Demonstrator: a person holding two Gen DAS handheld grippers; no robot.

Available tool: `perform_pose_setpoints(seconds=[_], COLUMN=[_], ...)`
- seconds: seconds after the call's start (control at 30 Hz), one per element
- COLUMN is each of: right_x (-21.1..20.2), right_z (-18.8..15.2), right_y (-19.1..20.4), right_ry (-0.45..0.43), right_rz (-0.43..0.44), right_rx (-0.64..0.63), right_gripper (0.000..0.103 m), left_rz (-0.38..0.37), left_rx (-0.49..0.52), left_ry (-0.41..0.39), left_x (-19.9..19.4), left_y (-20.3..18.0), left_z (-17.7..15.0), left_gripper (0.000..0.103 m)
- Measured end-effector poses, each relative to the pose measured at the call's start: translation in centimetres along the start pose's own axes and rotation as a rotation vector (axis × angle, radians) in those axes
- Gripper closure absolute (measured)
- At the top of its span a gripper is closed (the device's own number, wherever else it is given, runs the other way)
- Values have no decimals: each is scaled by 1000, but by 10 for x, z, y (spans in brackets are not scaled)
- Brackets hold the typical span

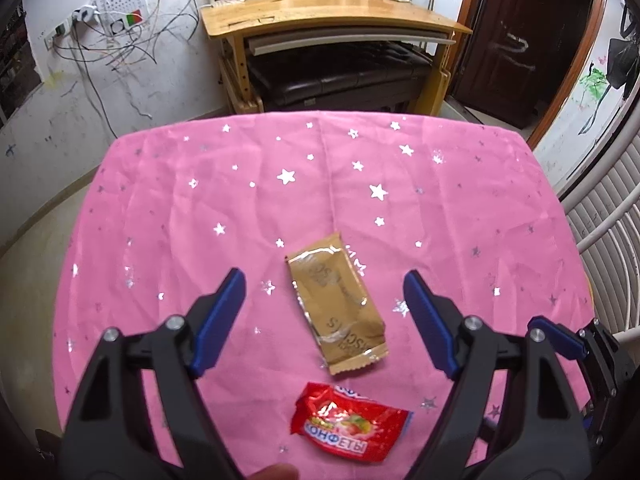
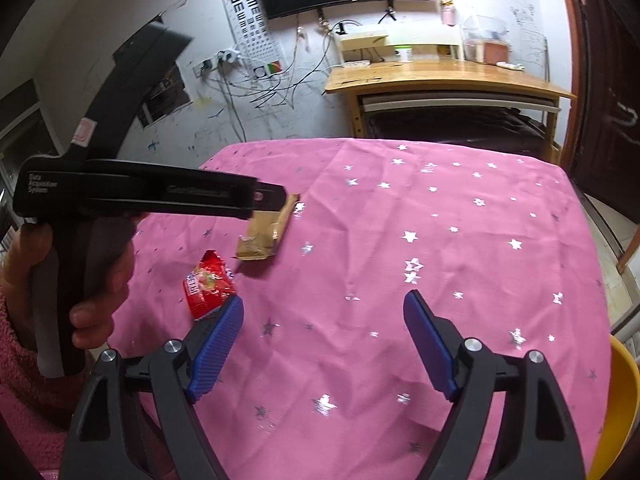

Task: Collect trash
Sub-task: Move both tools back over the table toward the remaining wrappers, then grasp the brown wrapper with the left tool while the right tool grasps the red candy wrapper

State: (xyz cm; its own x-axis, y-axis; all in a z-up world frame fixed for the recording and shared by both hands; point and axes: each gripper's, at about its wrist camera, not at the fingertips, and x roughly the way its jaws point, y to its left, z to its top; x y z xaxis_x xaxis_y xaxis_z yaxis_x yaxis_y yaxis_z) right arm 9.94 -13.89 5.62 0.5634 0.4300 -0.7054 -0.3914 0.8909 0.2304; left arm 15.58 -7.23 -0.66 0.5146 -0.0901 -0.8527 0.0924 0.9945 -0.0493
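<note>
- The gold biscuit wrapper (image 1: 338, 306) lies flat on the pink star-printed tablecloth (image 1: 460, 208), near the middle of the table, untouched and not yet collected.
- The red candy wrapper (image 1: 349, 426) lies just beside it, on the side nearer you; the two look close but apart. It too is loose on the cloth.
- Your left gripper (image 1: 324, 284) hangs above the gold wrapper with its blue pads (image 1: 218, 320) spread wide, one on each side of it. Nothing is pinched, and from the right wrist view the tool looks raised clear of the cloth, though how high is hard to tell.
- Your right gripper (image 2: 323, 310) has its fingers spread as well and holds nothing. It points at bare cloth, with the red wrapper (image 2: 208, 286) just off its left pad (image 2: 218, 346).
- Your left hand (image 2: 92, 280) shows in the right wrist view, wrapped around the black handle of the other tool.
- A yellow container (image 2: 618, 412) shows at the table's right edge, beside your right gripper; it may be the bin for the trash, but you cannot see into it from here.
- Judging from this, both visible pieces are left to pick up: neither grasp is made and nothing is carried. Whether anything already lies in the yellow container cannot be told.
- Beyond the table stand a wooden desk (image 1: 332, 12) and a wall with loose cables (image 1: 120, 44); no trash shows there.
</note>
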Motion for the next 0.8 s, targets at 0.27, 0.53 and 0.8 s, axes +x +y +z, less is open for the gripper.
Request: perform_pose_setpoints(seconds=[0.27, 0.53, 0.8], right_x=[18, 30, 47], right_z=[5, 10, 16], right_y=[21, 40, 61], right_ry=[42, 72, 106], right_rz=[38, 83, 107], right_rx=[-47, -82, -119], right_gripper=[25, 24, 24], left_rz=[-19, -23, -53], left_rx=[5, 45, 26], left_ry=[52, 65, 57], left_x=[20, 31, 30], left_y=[5, 5, 21], left_z=[-2, -5, -3], left_gripper=[41, 66, 91])
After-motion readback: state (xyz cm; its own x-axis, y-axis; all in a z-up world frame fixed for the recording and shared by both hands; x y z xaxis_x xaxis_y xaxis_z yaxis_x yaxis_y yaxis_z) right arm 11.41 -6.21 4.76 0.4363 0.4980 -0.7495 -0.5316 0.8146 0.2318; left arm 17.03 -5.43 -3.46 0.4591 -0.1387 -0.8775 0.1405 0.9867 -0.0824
